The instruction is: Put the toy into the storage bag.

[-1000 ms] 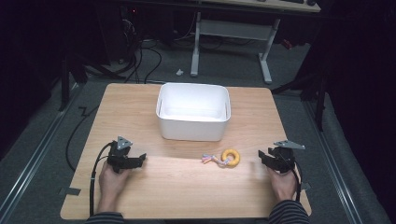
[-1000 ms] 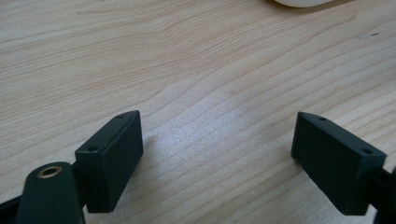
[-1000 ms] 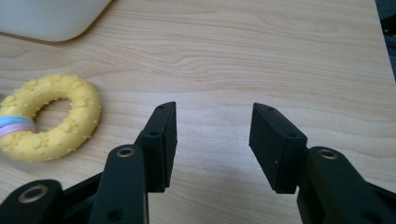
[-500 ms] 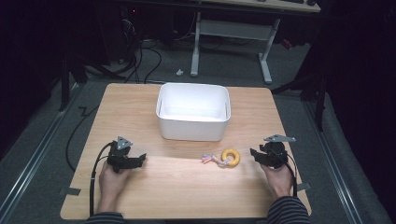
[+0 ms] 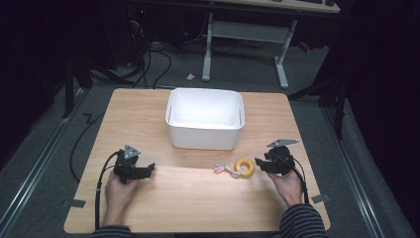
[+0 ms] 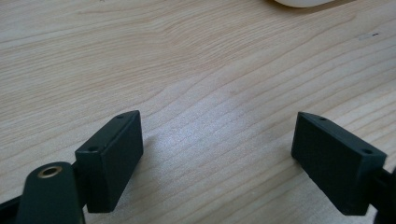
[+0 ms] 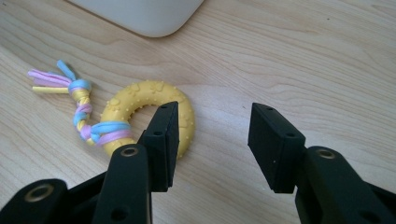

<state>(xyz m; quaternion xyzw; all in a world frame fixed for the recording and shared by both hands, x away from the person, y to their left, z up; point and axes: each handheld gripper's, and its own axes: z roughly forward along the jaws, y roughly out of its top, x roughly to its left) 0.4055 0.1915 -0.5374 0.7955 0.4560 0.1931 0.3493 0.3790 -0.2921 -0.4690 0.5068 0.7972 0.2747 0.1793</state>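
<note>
**Gripper closes in on small ring toy**

On a pale wooden counter (image 5: 198, 198), a yellow ring toy (image 7: 140, 116) with a plaited tail of pink, blue and yellow cord (image 7: 79, 109) lies just in front of a white bin (image 5: 205, 119). The right gripper (image 7: 212, 135) sits low beside it with jaws apart and nothing between them, its nearer jaw overlapping the ring's edge in the right gripper view. The left gripper (image 6: 217, 154) rests well apart over bare wood, jaws spread wide and empty.

By its look the toy is light: a nubbed, probably rubbery ring that should give a little under pressure and grip well, not slide. Its cord tail looks limp and would dangle if lifted. Straddling the ring's band, one jaw through the hole, seems the surest hold; the tail offers a looser one.
</note>
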